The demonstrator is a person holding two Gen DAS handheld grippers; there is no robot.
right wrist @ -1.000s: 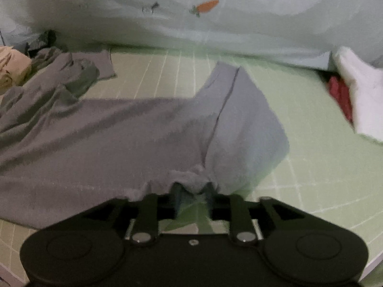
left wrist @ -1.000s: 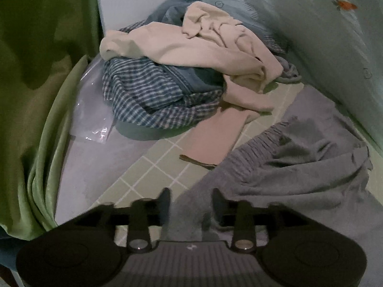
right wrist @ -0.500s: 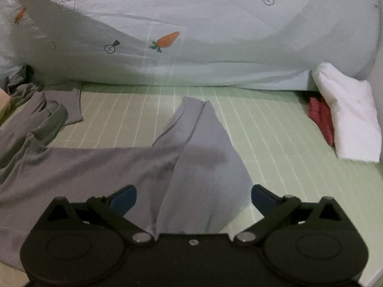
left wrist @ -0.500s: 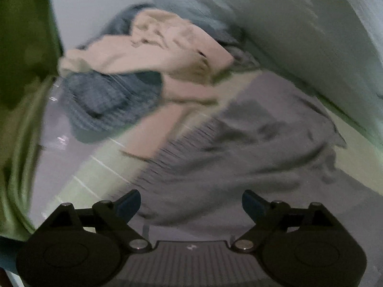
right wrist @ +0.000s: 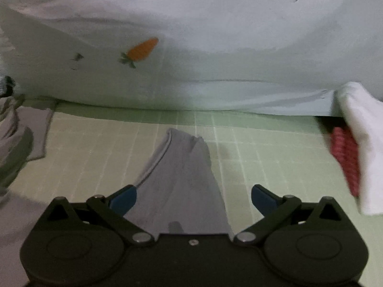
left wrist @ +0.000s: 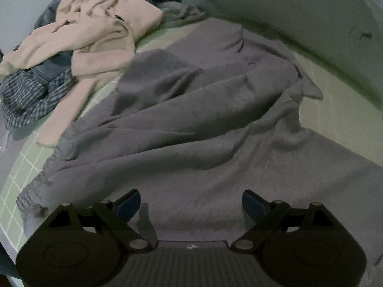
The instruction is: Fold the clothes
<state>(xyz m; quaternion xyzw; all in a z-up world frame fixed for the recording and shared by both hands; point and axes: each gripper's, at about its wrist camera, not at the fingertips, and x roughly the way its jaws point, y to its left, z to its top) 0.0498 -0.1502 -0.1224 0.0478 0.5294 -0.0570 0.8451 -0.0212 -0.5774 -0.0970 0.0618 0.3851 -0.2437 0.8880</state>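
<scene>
Grey trousers point(left wrist: 203, 124) lie rumpled on the green checked sheet point(left wrist: 335, 100). My left gripper point(left wrist: 191, 203) is open and empty just above them, near the gathered waistband point(left wrist: 40, 179). In the right wrist view one grey leg point(right wrist: 182, 172) runs away from me on the sheet point(right wrist: 275, 148). My right gripper point(right wrist: 194, 197) is open and empty over that leg. More grey fabric point(right wrist: 21, 143) lies at the left.
A pile of clothes lies at the far left: a beige garment point(left wrist: 95, 28) over a checked shirt point(left wrist: 28, 95) and denim. A pale duvet with carrot prints point(right wrist: 191, 47) borders the far side. A white cloth point(right wrist: 359, 143) over a red checked item point(right wrist: 344, 155) lies right.
Both grippers were shut on the grey trousers a second ago; both have opened and let go. The left gripper has moved over the trousers; the right has moved forward along the leg.
</scene>
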